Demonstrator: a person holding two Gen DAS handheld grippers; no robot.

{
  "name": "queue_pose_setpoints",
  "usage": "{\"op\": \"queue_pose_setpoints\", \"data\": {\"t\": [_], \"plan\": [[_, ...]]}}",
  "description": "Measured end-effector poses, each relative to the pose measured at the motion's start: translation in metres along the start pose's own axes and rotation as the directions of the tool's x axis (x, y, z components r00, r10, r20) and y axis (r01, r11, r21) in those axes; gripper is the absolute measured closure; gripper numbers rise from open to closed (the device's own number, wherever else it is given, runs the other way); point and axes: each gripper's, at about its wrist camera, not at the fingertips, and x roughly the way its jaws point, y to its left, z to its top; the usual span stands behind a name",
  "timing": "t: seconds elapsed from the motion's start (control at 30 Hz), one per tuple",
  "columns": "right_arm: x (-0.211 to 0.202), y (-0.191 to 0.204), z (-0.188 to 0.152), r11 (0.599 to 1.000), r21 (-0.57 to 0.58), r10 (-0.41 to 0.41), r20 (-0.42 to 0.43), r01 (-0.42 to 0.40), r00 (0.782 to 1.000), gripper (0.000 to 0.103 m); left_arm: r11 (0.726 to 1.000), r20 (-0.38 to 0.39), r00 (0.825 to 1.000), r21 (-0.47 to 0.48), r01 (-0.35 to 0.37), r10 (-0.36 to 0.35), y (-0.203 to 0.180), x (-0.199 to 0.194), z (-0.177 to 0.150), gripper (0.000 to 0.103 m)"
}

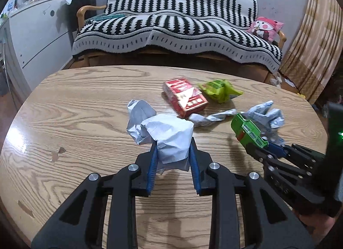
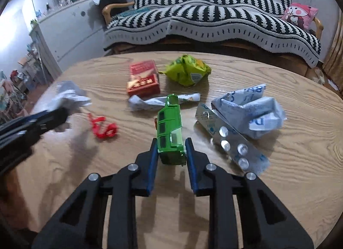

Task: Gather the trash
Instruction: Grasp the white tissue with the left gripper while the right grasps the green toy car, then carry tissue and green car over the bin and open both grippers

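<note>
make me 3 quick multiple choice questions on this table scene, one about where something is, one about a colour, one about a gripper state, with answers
1. Where does the red box lie on the table?
A. right of the foil pill strip
B. left of the yellow-green snack bag
C. on the sofa

2. What colour is the toy truck?
A. green
B. blue
C. white

3. What is the left gripper doing?
A. hanging open over bare wood
B. shut on crumpled white paper
C. holding the red box

Answers:
1. B, the box sits just left of the bag in both wrist views.
2. A, its body is bright green between the right gripper's pads.
3. B, both blue pads press the paper's sides.
</note>
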Motion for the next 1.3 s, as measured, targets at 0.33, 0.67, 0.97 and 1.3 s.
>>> {"op": "queue_pose_setpoints", "data": {"t": [0.33, 0.67, 0.97, 1.3], "plan": [[-0.129, -0.088, -0.051, 0.984, 0.132, -0.13, 0.092, 0.117, 0.987, 0.078, 0.981, 0.003, 0.991, 0.142, 0.135, -0.137, -0.106, -0.022, -0.014, 0.076], [-0.252, -0.263, -0.178, 0.848, 0.4, -0.388, 0.026, 0.346, 0.921, 0.078, 0.855, -0.059, 0.921, 0.355, 0.379, -0.384, -0.305, -0.055, -0.071, 0.076], [-0.348, -0.383, -0.308, 0.655, 0.602, -0.501, -0.106, 0.456, 0.859, 0.078, 0.643, -0.214, 0.804, 0.502, 0.578, -0.555, -0.473, -0.086, -0.163, 0.076], [-0.374, -0.457, -0.428, 0.498, 0.705, -0.413, -0.32, 0.505, 0.853, 0.078, 0.49, -0.349, 0.744, 0.582, 0.649, -0.57, -0.571, -0.087, -0.237, 0.076]]}}
